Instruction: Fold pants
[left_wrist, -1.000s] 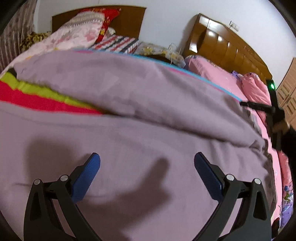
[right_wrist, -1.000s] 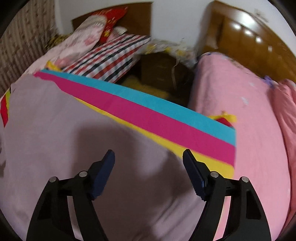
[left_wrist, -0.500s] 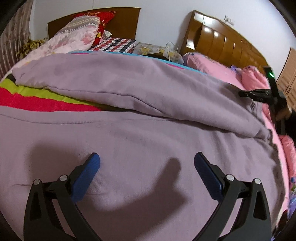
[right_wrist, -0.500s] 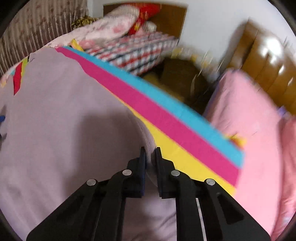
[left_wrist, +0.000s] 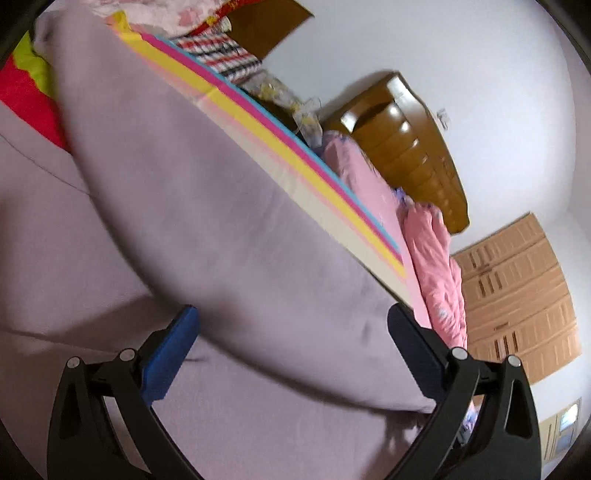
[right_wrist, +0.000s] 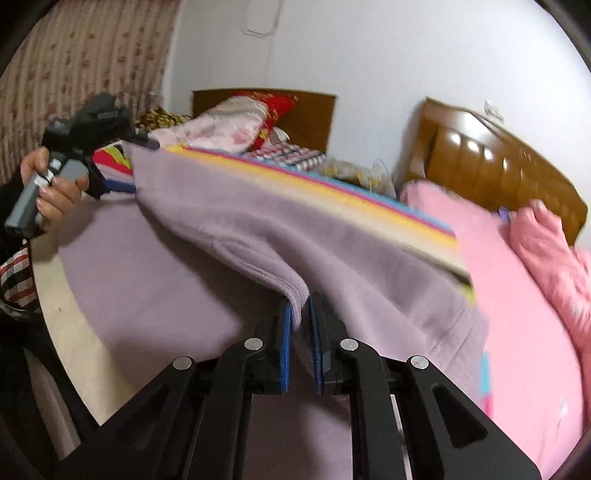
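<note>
The lilac pants (right_wrist: 229, 221) are spread over a bed-sized surface. My right gripper (right_wrist: 300, 314) is shut on the ribbed cuff (right_wrist: 291, 291) of one leg and holds it lifted, so the leg hangs as a slanted fold above the rest. In the left wrist view a thick roll of the same pants (left_wrist: 258, 240) runs across between the blue pads (left_wrist: 173, 350). My left gripper (left_wrist: 291, 332) stands open and its pads do not press on the cloth. The right wrist view shows a person's hand (right_wrist: 55, 192) holding the left gripper's handle at the far left, with its fingertips hidden.
Under the pants lies a mat with yellow, pink and blue stripes (left_wrist: 295, 162). Pink bedding (right_wrist: 517, 295) and a wooden headboard (right_wrist: 498, 162) are on the right, pillows (right_wrist: 229, 122) at the back. A pale board edge (right_wrist: 62, 314) runs along the left. A wooden wardrobe (left_wrist: 517, 295) stands far right.
My right gripper shut on the pants' cuff and swept left with it, lifting the leg. The left gripper's view rolled and turned, still open.
</note>
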